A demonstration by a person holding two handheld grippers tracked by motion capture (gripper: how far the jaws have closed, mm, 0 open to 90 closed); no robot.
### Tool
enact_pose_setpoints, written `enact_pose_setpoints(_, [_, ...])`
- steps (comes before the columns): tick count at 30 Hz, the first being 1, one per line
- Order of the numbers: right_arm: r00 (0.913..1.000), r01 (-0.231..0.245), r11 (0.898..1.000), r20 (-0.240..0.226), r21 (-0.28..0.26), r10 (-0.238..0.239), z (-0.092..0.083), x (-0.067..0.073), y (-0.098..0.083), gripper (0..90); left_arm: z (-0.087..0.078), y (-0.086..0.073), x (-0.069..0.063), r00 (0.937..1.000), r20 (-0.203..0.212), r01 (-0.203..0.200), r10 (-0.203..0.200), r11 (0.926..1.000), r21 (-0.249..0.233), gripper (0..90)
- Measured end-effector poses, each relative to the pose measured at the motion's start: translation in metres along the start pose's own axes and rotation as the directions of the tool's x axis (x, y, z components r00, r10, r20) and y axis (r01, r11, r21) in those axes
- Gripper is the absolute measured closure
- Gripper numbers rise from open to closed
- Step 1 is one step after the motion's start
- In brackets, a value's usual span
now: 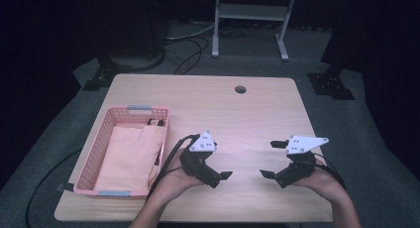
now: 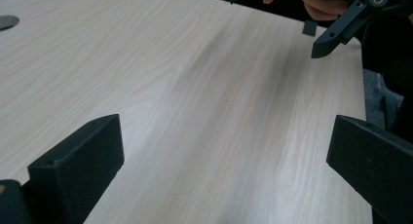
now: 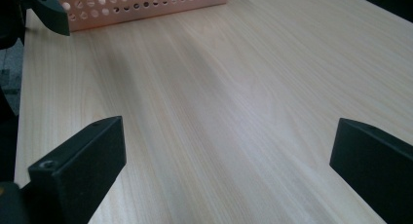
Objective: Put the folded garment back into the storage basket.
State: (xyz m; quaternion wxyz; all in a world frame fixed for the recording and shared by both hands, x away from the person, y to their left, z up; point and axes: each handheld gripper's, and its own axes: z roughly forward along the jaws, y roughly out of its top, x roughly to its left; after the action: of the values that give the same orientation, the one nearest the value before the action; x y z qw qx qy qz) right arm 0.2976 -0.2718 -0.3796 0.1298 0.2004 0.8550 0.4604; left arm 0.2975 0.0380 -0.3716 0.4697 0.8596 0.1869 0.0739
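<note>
A pink perforated basket (image 1: pixel 101 139) stands on the left of the light wooden table (image 1: pixel 247 114), with a folded peach cloth (image 1: pixel 126 156) lying in it. My left gripper (image 1: pixel 220 161) hovers just right of the basket, open, with nothing between its jaws. My right gripper (image 1: pixel 271 158) faces it from the right, also open and empty. In the left gripper view my left gripper (image 2: pixel 226 146) frames bare tabletop, with the right gripper (image 2: pixel 336 34) beyond. In the right gripper view my right gripper (image 3: pixel 229 146) frames bare wood, with the basket (image 3: pixel 146 7) and left gripper (image 3: pixel 48 12) beyond.
A round cable hole (image 1: pixel 240 89) sits near the table's far edge. Behind the table stand a white metal frame (image 1: pixel 252 15) and dark stand feet (image 1: pixel 329 84), with cables on the floor (image 1: pixel 188 49). A small dark item (image 1: pixel 156 123) lies at the basket's far end.
</note>
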Motion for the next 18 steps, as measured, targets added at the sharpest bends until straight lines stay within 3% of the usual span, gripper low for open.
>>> enact_pose_setpoints(5, [0.9999,0.013,0.998,-0.002,0.054,-0.013,0.006,-0.002,-0.004,0.0,0.015,-0.006,-0.004,0.9998,0.016,0.005,-0.006,0.9994,0.035,0.0])
enact_pose_setpoints(10, [0.9998,0.016,0.995,-0.007,0.098,-0.016,0.011,-0.001,-0.007,0.0,0.027,-0.011,-0.007,1.0,0.005,-0.001,0.001,0.9973,0.073,0.0])
enact_pose_setpoints(18, [0.9997,-0.011,0.993,-0.021,0.12,0.014,0.019,-0.005,-0.016,0.0,0.041,-0.019,-0.009,0.9999,-0.001,0.012,-0.012,0.9935,0.113,0.0])
